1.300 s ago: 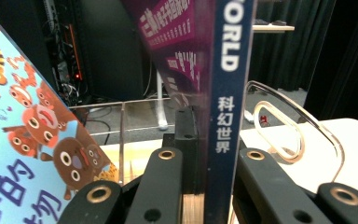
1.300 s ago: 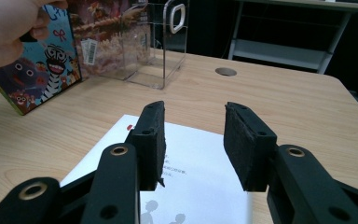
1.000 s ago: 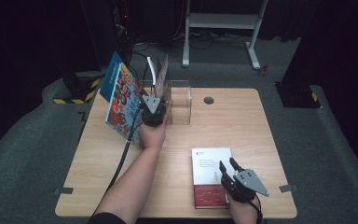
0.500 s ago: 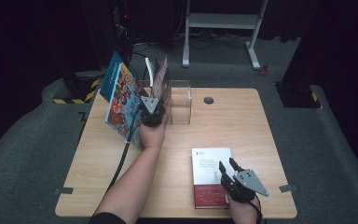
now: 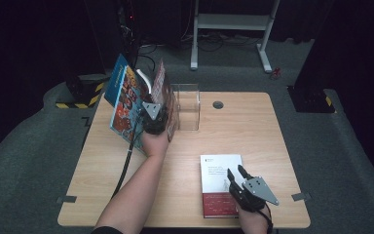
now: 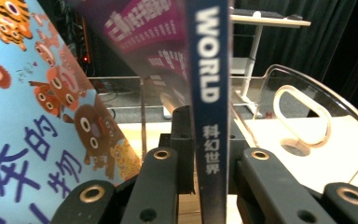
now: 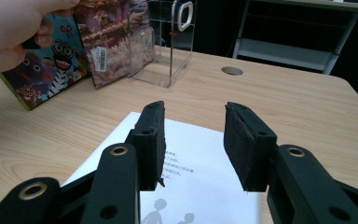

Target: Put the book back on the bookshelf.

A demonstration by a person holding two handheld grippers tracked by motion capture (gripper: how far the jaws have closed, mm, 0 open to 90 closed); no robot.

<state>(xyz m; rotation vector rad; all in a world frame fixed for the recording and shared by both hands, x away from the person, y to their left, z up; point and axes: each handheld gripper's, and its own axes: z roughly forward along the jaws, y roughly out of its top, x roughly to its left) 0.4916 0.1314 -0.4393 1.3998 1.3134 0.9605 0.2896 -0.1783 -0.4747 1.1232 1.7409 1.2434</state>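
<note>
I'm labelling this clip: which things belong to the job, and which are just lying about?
In the job:
left gripper
dark-spined magazine it clamps
clear acrylic rack
blue animal picture book
white-and-red book
right gripper

Lying about:
round table grommet

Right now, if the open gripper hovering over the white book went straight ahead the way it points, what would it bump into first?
Probably the clear plastic book holder at the table's far side. The right gripper points over the white and red book across bare wood; depth is hard to judge, so it might pass beside it.
</note>
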